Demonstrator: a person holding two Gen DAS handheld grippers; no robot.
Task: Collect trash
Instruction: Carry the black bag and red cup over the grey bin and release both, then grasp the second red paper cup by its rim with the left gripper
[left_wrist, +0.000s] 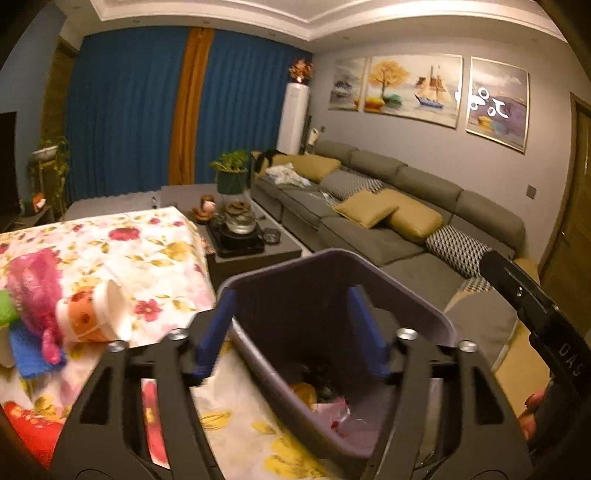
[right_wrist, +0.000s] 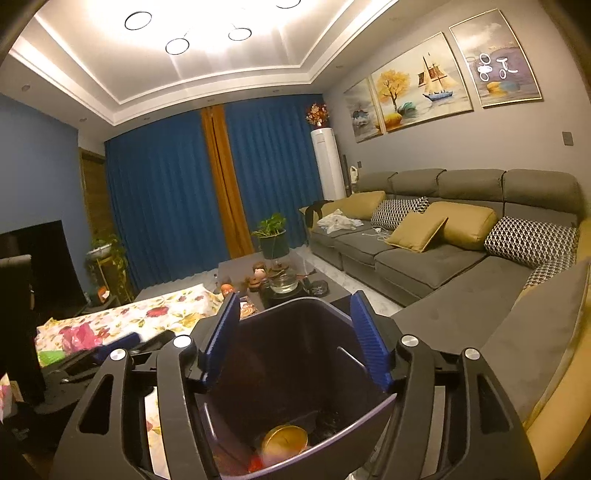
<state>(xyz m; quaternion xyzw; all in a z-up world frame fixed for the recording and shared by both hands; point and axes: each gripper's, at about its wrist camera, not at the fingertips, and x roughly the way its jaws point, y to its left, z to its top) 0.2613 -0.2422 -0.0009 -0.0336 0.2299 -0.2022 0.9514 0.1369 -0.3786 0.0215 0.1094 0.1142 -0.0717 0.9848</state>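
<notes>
A dark purple trash bin (left_wrist: 424, 306) stands at the edge of the flower-print tablecloth (left_wrist: 147, 251). My left gripper (left_wrist: 290, 328) is open over the bin's left wall, one blue pad outside and one inside. My right gripper (right_wrist: 297, 341) is also open above the bin (right_wrist: 280, 369), with nothing between its pads. Inside the bin lie a round gold lid (right_wrist: 284, 441) and a pink wrapper (left_wrist: 343, 417). On the cloth to the left lie a tipped paper cup (left_wrist: 96, 314), a pink mesh bag (left_wrist: 35, 288) and a blue cloth (left_wrist: 27, 354).
A grey sofa (left_wrist: 369, 229) with yellow and patterned cushions runs along the right. A low dark table (left_wrist: 280, 251) beyond the cloth carries a glass teapot (left_wrist: 238, 218) and a potted plant (left_wrist: 231, 173). Blue curtains hang at the back.
</notes>
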